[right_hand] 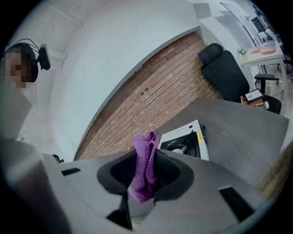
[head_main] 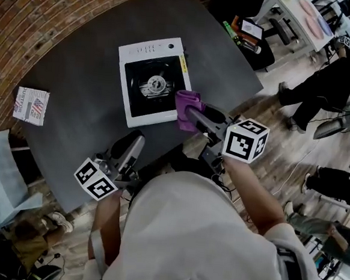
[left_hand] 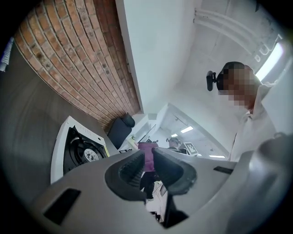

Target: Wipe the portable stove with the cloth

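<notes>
The stove (head_main: 153,83) sits on my dark worktop (head_main: 77,80). My right claw (head_main: 194,114) is clamped on the purple cloth (right_hand: 145,169), just by the stove's right edge. My left claw (left_hand: 147,165) is empty, its jaws barely parted.

Print on the stove (head_main: 154,80) and the packet (head_main: 32,105) is illegible.

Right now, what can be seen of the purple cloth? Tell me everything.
The purple cloth is soft, fuzzy fabric, bunched into a folded wad. The right gripper is shut on it, jaws pinching its middle; one end sticks up past the tips, the other hangs between the jaws. In the head view it sits at the near right corner of the white portable stove; contact cannot be told.
</notes>
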### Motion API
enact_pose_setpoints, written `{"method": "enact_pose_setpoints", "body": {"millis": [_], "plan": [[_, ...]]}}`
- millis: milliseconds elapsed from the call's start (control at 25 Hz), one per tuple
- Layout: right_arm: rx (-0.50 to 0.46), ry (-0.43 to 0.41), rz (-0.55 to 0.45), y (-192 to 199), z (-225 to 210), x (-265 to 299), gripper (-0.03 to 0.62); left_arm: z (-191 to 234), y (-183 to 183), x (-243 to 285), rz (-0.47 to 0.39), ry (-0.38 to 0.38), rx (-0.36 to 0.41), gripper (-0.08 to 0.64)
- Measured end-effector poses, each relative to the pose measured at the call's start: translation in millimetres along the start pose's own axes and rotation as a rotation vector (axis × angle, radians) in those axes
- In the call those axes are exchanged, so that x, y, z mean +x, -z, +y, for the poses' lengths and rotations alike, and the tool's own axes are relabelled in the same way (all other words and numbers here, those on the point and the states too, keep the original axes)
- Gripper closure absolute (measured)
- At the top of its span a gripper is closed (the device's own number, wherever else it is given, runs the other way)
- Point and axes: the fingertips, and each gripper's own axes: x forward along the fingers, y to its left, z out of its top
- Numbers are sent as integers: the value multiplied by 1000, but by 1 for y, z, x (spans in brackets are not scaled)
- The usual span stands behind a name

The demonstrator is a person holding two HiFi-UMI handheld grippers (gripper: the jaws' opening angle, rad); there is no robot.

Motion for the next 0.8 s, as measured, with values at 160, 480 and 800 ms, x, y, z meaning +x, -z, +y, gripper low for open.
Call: {"method": "enact_pose_setpoints", "body": {"millis": [160,480,800], "plan": [[5,-32,47,-19,-29,5,485,5,0,31,-14,-53,2,494],[28,-71,132,-30,-65,39,485,28,-9,40,-52,-179,7,494],[-4,-24,148,-47,-78,78,485,68,-26,44,-22,-206,24,494]]}}
